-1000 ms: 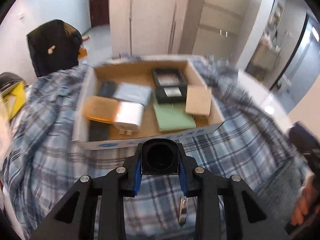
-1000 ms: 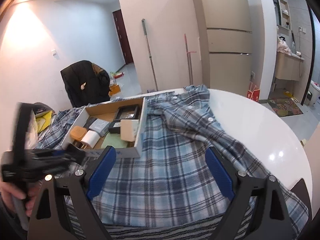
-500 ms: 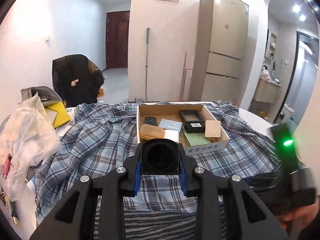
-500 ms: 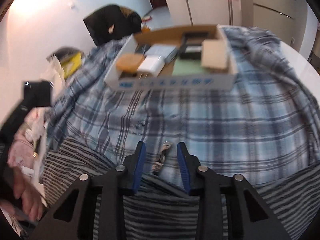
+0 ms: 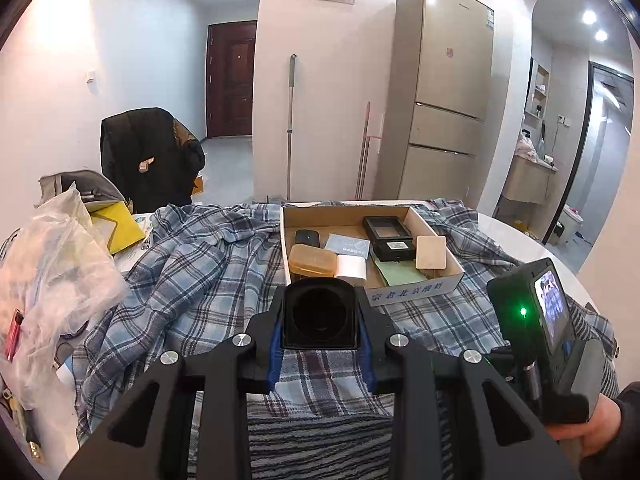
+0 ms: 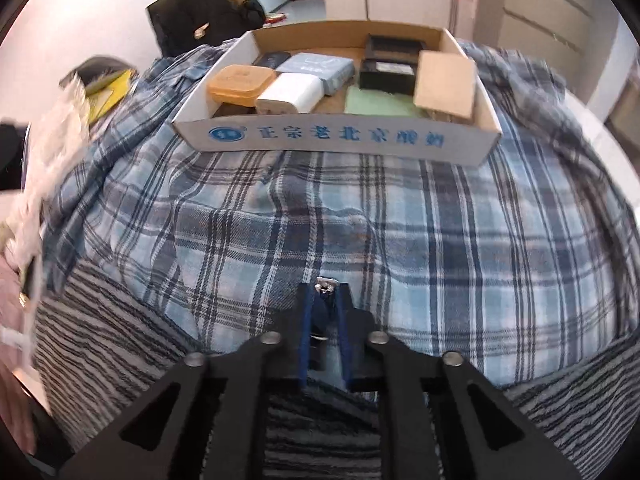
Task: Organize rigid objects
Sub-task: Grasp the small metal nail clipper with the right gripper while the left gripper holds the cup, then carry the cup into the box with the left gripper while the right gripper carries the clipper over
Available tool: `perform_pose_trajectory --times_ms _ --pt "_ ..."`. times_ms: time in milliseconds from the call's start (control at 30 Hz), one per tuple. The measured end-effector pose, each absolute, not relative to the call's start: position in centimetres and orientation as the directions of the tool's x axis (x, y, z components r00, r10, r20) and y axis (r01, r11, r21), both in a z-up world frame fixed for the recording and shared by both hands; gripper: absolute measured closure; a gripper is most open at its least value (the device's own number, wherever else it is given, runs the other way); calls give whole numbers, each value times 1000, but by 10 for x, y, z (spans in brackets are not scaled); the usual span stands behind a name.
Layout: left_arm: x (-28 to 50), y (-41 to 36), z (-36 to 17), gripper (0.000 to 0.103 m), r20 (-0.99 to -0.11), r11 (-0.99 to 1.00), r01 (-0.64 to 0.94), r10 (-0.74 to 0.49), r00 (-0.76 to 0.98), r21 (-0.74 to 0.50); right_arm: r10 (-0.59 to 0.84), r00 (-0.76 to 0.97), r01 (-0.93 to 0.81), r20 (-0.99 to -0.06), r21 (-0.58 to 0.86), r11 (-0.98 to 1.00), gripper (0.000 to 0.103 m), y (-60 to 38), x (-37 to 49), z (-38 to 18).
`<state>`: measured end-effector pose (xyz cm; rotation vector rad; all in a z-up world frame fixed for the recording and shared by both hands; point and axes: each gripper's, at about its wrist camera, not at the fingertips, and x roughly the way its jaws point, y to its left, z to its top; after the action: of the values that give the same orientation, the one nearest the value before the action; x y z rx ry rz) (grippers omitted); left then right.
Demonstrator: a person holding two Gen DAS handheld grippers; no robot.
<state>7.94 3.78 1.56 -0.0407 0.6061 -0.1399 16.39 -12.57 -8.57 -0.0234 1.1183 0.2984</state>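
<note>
My left gripper point(image 5: 319, 320) is shut on a black square holder point(image 5: 319, 312) with a round hollow, held up over the plaid cloth short of the cardboard box point(image 5: 408, 291). My right gripper point(image 6: 325, 312) is shut on a small metal nail clipper point(image 6: 323, 298) low over the plaid cloth. The white-fronted box point(image 6: 332, 138) lies ahead of it and holds an orange case point(image 6: 240, 83), a white charger point(image 6: 290, 94), a blue packet, black boxes, a green pad and a brown card point(image 6: 444, 82).
A blue plaid shirt point(image 6: 360, 216) and a striped cloth point(image 6: 120, 320) cover the round white table point(image 5: 520, 240). A plastic bag point(image 5: 52, 264) and yellow items lie at the left. A chair with a black jacket point(image 5: 148, 156) and a fridge point(image 5: 440, 92) stand behind.
My right gripper dropped to the cloth and shut on the nail clipper. My left gripper pulled back and rose with the black holder still in it.
</note>
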Motion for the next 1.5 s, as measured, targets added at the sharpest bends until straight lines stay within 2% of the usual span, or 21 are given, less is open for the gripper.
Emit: perform_pose_trajectory --times_ms 433,667,800,900,1000,1100,1267,1400,1500 --pt "73 40 26 71 -549 993 96 -114 828 -62 305 515 -283 -801 178 943 94 -150 151 -48" --pt "71 38 31 71 -526 991 79 -126 841 -112 304 585 -285 -752 160 945 94 -170 148 -17" --pt "67 29 36 71 -518 996 73 -93 850 -60 300 661 -277 -687 149 949 94 -185 141 0" --pt "61 23 42 71 -465 999 53 -47 884 -1 298 722 -261 -625 154 953 94 -198 139 8" --pt "58 28 47 71 -385 991 89 -120 915 -99 296 750 -249 -591 162 955 94 -208 142 15" --pt "63 23 54 71 -335 993 76 -104 937 -95 308 772 -263 -556 161 951 94 -213 142 26" --pt "82 11 65 71 -307 996 49 -69 949 -73 292 810 -270 -509 120 955 94 -221 145 51" --pt "110 9 85 71 -294 990 61 -96 951 -126 291 831 -262 -474 128 957 94 -223 157 75" --pt "127 6 98 71 -259 990 31 -67 964 -139 294 842 -247 -452 161 956 94 -223 170 88"
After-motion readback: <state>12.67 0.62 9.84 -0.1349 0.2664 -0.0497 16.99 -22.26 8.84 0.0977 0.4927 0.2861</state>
